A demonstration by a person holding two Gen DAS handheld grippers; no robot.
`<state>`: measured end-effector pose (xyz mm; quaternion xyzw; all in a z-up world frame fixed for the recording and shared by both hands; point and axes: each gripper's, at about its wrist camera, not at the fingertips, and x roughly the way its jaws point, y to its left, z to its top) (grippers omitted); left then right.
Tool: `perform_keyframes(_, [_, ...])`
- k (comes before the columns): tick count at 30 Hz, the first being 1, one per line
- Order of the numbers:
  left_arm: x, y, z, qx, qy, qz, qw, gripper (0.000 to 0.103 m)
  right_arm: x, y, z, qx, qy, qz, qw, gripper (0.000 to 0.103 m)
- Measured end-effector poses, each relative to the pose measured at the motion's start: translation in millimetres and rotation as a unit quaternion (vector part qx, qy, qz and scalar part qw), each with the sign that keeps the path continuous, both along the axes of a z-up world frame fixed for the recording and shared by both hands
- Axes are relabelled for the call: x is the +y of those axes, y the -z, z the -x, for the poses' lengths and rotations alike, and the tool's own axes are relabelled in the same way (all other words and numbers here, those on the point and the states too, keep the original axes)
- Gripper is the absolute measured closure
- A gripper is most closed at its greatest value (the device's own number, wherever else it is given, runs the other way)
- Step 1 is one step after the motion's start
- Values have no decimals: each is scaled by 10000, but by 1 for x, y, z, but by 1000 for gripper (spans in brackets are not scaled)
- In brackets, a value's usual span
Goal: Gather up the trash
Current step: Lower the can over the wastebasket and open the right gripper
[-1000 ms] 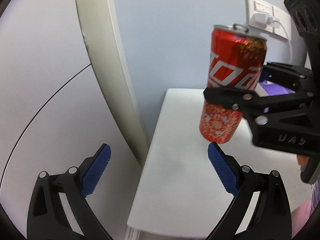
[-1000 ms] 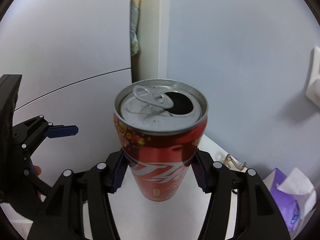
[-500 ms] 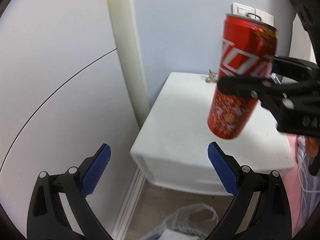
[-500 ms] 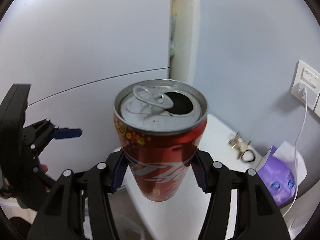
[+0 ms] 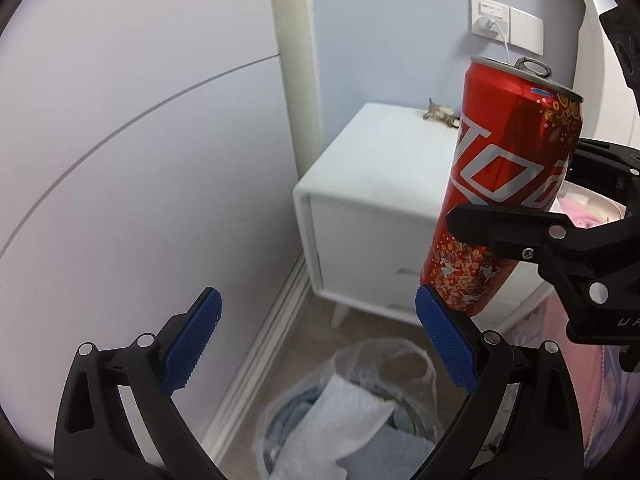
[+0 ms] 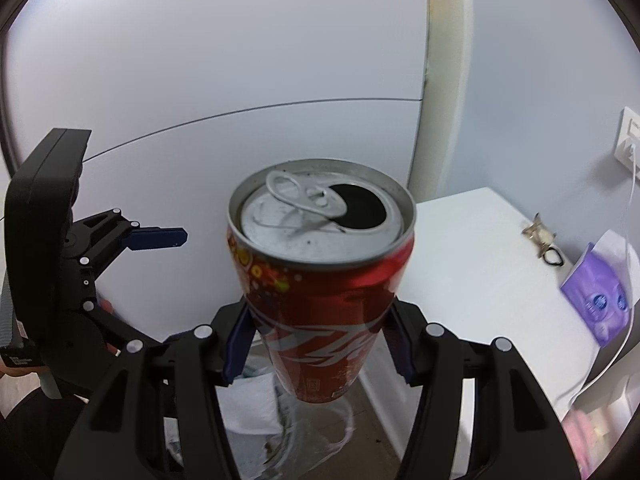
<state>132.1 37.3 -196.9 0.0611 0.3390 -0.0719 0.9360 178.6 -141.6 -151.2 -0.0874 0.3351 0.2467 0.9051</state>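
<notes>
A tall red soda can [image 6: 320,288] with its tab lifted and mouth open hangs upright in the air, my right gripper [image 6: 318,338] shut on its lower half. In the left wrist view the same can [image 5: 504,184] tilts slightly at the right, with the right gripper's black fingers [image 5: 520,228] across it. My left gripper [image 5: 316,340] stands open with nothing between its blue pads. Below it on the floor sits a trash bin [image 5: 352,412] lined with a clear plastic bag and holding crumpled paper. The bin's bag [image 6: 260,404] shows under the can in the right wrist view.
A white nightstand [image 5: 368,184] stands against the pale blue wall, with a small trinket [image 5: 440,114] on top. A purple tissue pack [image 6: 600,292] and a charger cable [image 6: 624,280] lie at its far side. A white panel [image 5: 120,160] fills the left. Pink fabric [image 5: 560,360] is at the right.
Both grippers have drawn back from the nightstand and sunk a little; the floor and the lined bin have come into view below. The can stays gripped by the right gripper.
</notes>
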Motion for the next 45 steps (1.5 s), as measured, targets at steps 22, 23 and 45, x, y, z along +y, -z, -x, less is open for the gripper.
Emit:
perform_keyframes(22, [36, 147, 55, 920, -615, -332, 9933, 8, 58, 146, 25, 1392, -996, 333, 9847, 48])
perform_keyframes(23, [37, 152, 55, 954, -649, -338, 9927, 8, 62, 157, 24, 1456, -1033, 404, 9831, 48])
perform_keyframes(45, [58, 235, 64, 1835, -354, -51, 9824, 8, 113, 257, 18, 2646, -1300, 626, 9535, 48])
